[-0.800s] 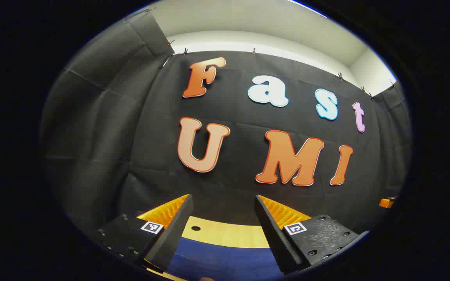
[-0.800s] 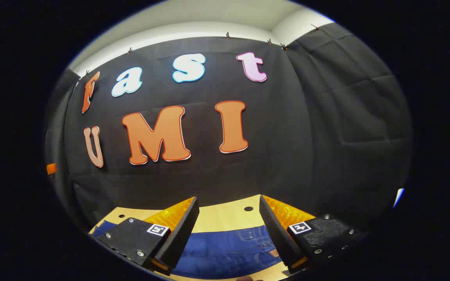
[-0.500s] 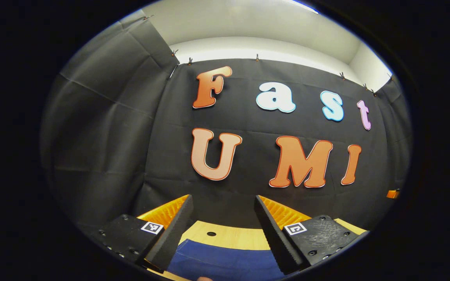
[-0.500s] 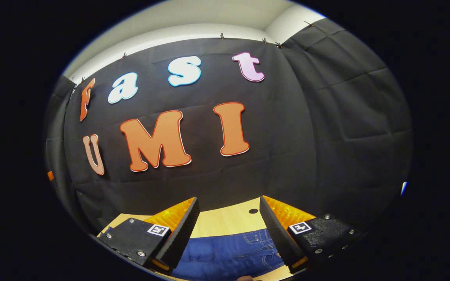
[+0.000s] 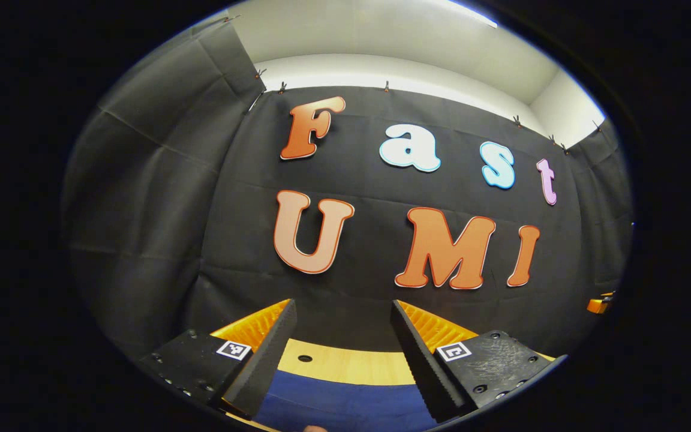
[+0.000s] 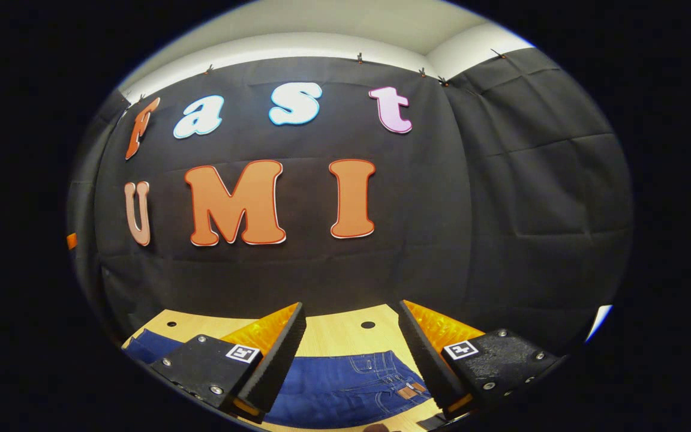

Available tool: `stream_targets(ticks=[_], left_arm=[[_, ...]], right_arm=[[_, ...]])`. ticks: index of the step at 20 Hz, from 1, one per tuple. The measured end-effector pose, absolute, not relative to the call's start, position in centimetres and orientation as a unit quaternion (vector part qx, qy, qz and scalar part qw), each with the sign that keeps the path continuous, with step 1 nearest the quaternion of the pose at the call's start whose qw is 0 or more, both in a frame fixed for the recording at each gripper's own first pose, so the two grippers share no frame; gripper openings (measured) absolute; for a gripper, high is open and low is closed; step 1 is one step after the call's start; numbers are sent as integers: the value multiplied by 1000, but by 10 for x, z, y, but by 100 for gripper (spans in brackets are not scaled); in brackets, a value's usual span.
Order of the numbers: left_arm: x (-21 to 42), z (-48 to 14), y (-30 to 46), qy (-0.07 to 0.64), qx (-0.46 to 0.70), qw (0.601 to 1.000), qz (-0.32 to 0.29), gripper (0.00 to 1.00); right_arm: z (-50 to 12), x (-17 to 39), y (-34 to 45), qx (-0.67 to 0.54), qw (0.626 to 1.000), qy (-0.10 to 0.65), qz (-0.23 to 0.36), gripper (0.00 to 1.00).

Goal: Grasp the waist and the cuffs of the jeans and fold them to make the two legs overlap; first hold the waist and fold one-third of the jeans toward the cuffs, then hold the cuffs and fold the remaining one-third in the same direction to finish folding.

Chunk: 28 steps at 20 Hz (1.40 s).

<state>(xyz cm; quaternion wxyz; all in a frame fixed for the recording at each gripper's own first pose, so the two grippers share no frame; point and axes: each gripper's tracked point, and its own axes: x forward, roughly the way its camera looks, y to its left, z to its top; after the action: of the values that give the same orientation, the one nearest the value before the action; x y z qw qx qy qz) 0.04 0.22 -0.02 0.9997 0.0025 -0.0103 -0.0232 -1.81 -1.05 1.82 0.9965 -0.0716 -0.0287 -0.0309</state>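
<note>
Lying flat on a pale wooden worktop (image 6: 333,333), blue jeans (image 6: 345,384), waist end with pocket stitching and a small patch seen in the right gripper view, plain blue cloth (image 5: 345,405) in the left gripper view. Hovering above the denim, left tool (image 5: 344,360), fingers spread wide, gripping nothing. Likewise raised over the waist area, right tool (image 6: 351,360), fingers wide apart, empty. Dotting the worktop, small dark holes (image 6: 367,324).

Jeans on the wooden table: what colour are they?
The denim jeans are dark blue with lighter stitching, best seen in the right gripper view.
</note>
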Motion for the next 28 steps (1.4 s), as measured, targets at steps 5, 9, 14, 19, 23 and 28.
stream_targets(ticks=[5,9,14,19,23,28], left_arm=[[-4,1,4,-14,13,1000,-20,94],[-8,5,7,-15,22,1000,-10,94],[-12,-3,13,2,45,999,-11,94],[-11,-33,41,24,133,991,5,94],[-5,-85,63,77,234,969,3,97],[2,-148,75,144,342,928,-38,100]], right_arm=[[26,-22,-19,-82,995,-33,-33,96],[23,-17,-11,-83,996,-31,-27,96],[7,-14,10,-101,995,-16,-4,96],[-11,-2,28,-97,995,8,15,96],[-33,8,47,-86,995,33,37,96],[-71,20,71,-97,991,72,63,96]])
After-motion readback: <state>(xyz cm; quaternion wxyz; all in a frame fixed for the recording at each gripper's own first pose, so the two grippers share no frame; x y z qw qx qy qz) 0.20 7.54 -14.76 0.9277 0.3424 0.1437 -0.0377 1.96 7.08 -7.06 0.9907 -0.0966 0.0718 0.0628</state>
